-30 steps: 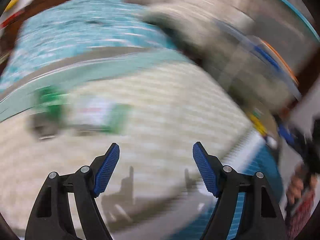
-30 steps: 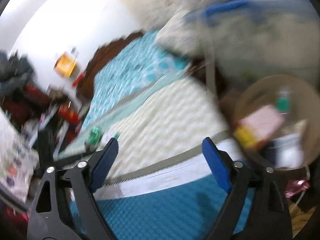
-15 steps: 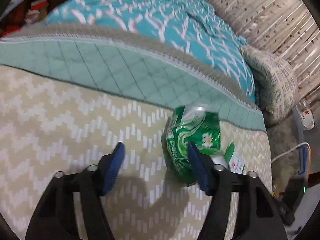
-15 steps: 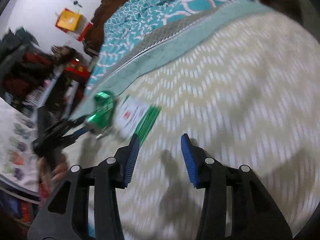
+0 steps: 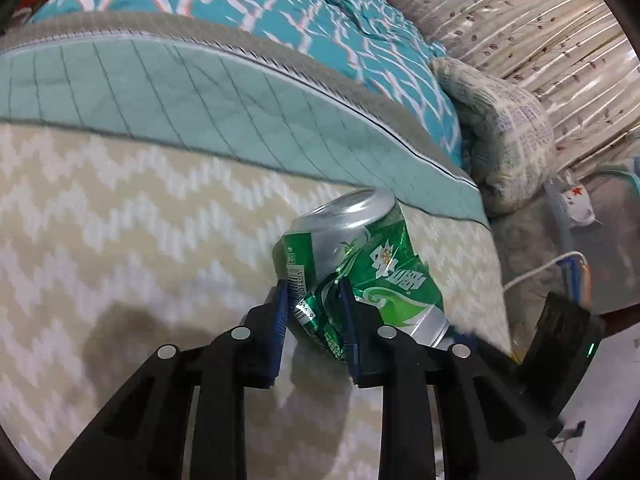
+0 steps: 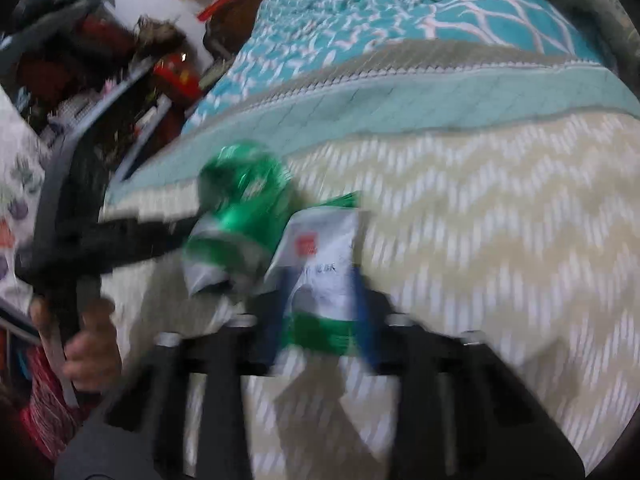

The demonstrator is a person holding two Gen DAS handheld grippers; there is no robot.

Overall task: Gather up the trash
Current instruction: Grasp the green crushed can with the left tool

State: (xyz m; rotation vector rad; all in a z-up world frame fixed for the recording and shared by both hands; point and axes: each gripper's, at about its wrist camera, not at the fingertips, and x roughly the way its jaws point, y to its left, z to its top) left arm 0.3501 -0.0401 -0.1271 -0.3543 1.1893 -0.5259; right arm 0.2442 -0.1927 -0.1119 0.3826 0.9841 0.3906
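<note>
A crushed green soda can [image 5: 360, 248] lies on the cream zigzag blanket [image 5: 120, 220] near the bed's edge. My left gripper [image 5: 313, 292] is closing on it, and its blue pads press the can's crumpled lower side. The right wrist view is blurred. There the same can [image 6: 244, 200] lies just left of a white and green packet [image 6: 324, 256]. My right gripper [image 6: 320, 292] is closing on that packet, which sits between its blue pads. A hand [image 6: 90, 344] holds the left gripper's handle at the lower left.
A teal quilted band [image 5: 200, 92] and a turquoise patterned cover [image 5: 280, 0] lie beyond the blanket. A printed pillow [image 5: 504, 128] rests against the curtain [image 5: 540, 20]. A white cable [image 5: 536, 272] runs over the floor past the bed's edge. Cluttered shelves [image 6: 80, 60] stand left of the bed.
Both grippers swung down onto the bed and drew their jaws in. The left one came around the can. The right one reached the packet and closed on it.
</note>
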